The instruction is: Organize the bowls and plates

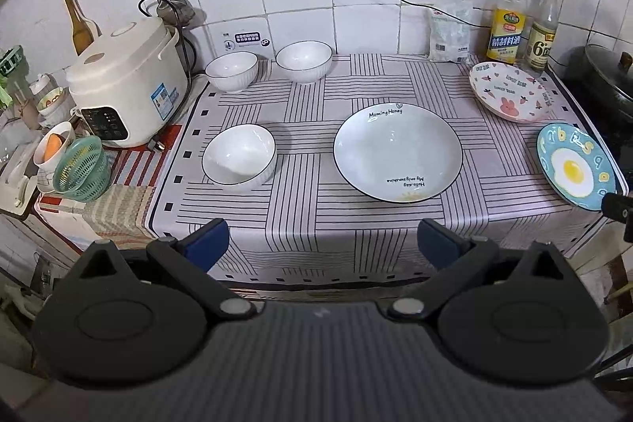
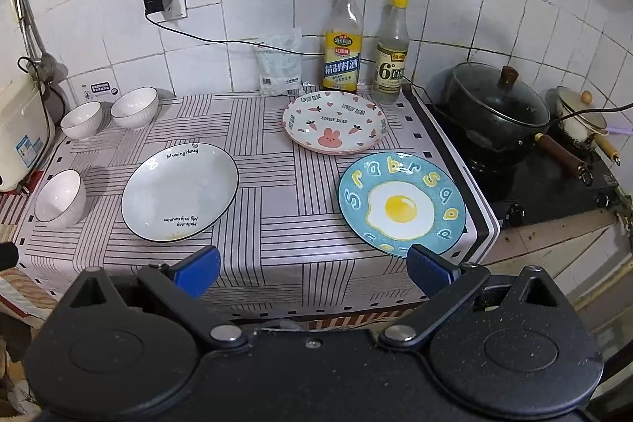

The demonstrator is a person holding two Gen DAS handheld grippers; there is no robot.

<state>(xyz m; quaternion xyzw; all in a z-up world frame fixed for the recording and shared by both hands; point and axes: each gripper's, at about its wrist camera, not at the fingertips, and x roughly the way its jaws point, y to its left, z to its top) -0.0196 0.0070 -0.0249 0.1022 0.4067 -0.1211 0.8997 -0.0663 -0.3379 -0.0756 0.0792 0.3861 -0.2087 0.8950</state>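
On the striped cloth lie a large white plate point(image 1: 397, 153) point(image 2: 180, 190), a blue egg plate point(image 1: 575, 167) point(image 2: 401, 204) at the right front corner, and a pink rabbit plate point(image 1: 510, 91) point(image 2: 334, 123) behind it. One white bowl point(image 1: 238, 159) point(image 2: 59, 200) stands at the left front. Two more bowls point(image 1: 232, 70) point(image 1: 304, 61) point(image 2: 82, 119) point(image 2: 135, 107) stand side by side near the wall. My left gripper point(image 1: 323, 244) hangs open before the table's front edge, holding nothing. My right gripper point(image 2: 313, 269) is open too, its right fingertip over the egg plate's near rim.
A rice cooker point(image 1: 126, 86) and a green basket point(image 1: 81, 169) stand left of the cloth. Two bottles point(image 2: 343, 46) point(image 2: 392, 54) and a white bag point(image 2: 281, 66) line the back wall. A black lidded pot point(image 2: 500, 109) sits on the stove at the right.
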